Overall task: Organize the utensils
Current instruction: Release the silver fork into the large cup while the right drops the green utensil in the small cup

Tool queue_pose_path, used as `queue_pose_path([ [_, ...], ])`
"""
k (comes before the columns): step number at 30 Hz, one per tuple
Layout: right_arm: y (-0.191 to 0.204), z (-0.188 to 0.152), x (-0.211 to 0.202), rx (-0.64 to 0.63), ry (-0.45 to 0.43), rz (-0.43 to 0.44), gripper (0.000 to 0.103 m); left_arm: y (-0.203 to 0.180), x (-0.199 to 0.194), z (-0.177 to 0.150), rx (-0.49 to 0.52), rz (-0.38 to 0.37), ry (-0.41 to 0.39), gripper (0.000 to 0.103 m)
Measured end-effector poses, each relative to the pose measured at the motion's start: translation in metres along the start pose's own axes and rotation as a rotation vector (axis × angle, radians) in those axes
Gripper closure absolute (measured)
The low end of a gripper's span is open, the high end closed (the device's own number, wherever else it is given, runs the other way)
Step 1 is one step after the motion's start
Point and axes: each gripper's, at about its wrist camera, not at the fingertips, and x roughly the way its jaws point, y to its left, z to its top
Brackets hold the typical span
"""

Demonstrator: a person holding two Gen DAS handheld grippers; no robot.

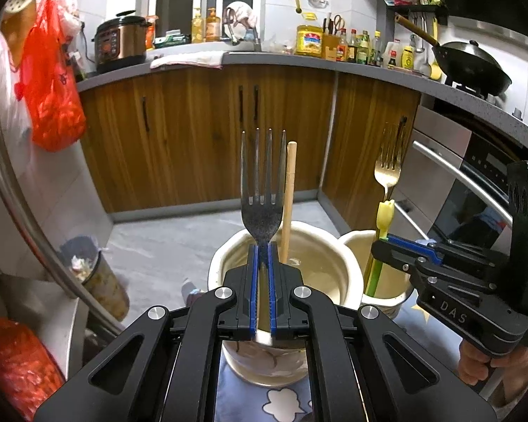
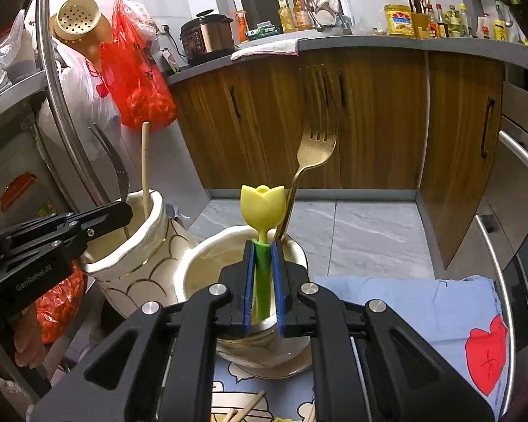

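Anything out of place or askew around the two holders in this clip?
Mostly tidy. Loose wooden chopsticks lie on the cloth before the right holder, unsorted. The gold fork leans there, tines up.

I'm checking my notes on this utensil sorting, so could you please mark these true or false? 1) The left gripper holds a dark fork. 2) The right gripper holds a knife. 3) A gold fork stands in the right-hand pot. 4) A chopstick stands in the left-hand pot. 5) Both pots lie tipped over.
1) True: the left gripper is shut on the dark fork, prongs up.
2) False: the right gripper clamps the green stem of a tulip-topped utensil.
3) True: the gold fork stands in the right-hand pot.
4) True: the chopstick stands in the left-hand pot.
5) False: both stand upright.
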Motion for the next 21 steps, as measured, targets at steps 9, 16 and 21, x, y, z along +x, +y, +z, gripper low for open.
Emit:
queue_pose_path([
  [9,0.001,0.001,0.002,0.010,0.006,0.015,0.092,0.001,0.000,0.000,-0.011,0.006,-0.004,0.097],
  [16,0.001,-0.001,-0.004,0.018,0.004,0.034,0.071,-0.001,-0.004,0.000,-0.014,-0.005,-0.008,0.097],
  [21,0.000,-0.001,-0.013,0.025,0.001,0.035,0.066,-0.001,-0.016,-0.001,-0.022,-0.015,-0.019,0.090],
])
